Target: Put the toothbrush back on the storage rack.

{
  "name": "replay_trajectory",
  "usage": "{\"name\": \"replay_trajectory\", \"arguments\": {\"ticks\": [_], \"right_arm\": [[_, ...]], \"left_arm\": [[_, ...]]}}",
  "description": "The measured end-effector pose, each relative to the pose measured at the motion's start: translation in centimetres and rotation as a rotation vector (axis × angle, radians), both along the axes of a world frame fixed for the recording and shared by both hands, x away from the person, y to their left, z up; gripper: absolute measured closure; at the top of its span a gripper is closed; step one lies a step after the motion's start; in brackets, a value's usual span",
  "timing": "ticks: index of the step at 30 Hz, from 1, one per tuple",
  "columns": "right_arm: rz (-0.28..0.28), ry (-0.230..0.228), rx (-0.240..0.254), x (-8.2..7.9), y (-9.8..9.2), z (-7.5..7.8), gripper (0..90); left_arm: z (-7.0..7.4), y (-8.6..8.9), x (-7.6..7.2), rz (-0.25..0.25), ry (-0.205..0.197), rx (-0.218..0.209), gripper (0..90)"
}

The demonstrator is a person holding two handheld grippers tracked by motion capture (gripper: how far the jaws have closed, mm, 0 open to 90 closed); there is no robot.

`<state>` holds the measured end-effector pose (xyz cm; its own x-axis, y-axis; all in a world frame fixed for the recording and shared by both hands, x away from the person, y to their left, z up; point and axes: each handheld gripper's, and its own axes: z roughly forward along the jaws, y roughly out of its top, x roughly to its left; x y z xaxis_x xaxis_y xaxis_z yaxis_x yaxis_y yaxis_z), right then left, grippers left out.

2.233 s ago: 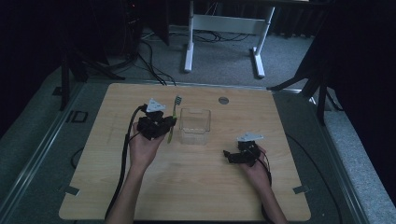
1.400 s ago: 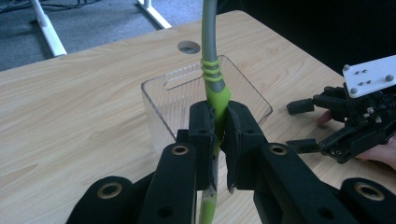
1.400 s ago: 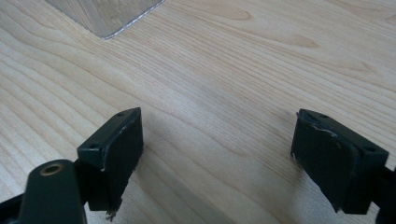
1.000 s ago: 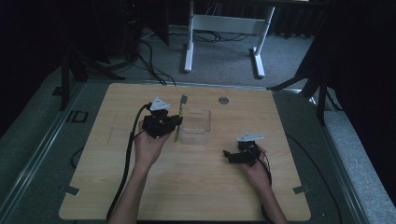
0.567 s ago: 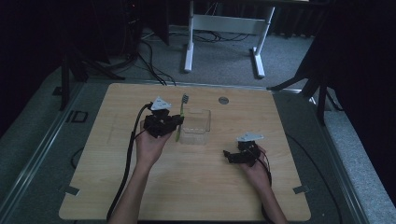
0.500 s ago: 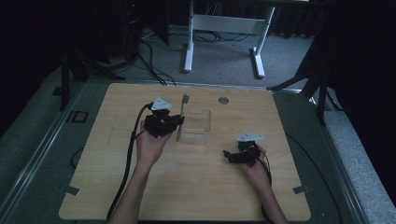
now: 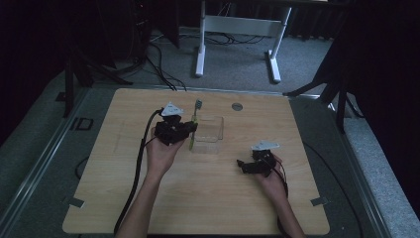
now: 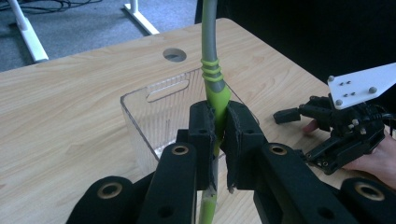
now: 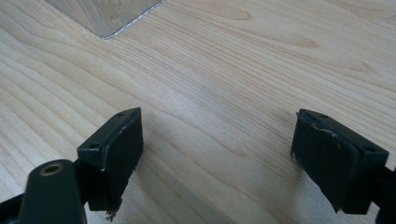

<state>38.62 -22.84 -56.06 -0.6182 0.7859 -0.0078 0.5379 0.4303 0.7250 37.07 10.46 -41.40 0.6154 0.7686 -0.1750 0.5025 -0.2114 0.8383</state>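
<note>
Lime-green and grey, a toothbrush [image 8: 212,81] stands pinched between the jaws of the left gripper [image 8: 217,135], its bristled head pointing away from the person toward the far edge of the wooden table [image 7: 124,208]. The pads clamp the green handle about midway, and the tail of the handle hangs below them. Just beyond and beneath those jaws sits a clear plastic bin [image 8: 154,102], open at the top and seemingly with nothing in it; the brush hovers at its near-left rim, not yet inside.

Off to that gripper's right, well apart from the bin, the right gripper [image 7: 250,165] rests on the tabletop in the person's hand, its jaws spread wide over bare wood with nothing between them.

The pick-up looks finished: the brush is off the table and secure. What seems left is the short carry over the rim, lowering the brush into the bin, and letting go.
</note>
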Motion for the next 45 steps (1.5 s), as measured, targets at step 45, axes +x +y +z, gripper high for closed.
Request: {"name": "replay_trajectory", "arguments": {"ticks": [45], "right_arm": [[-0.001,0.001,0.001,0.0,0.0,0.0,16.7]], "left_arm": [[0.2,-0.7,1.6,-0.007,-0.021,-0.097,81.7]]}}
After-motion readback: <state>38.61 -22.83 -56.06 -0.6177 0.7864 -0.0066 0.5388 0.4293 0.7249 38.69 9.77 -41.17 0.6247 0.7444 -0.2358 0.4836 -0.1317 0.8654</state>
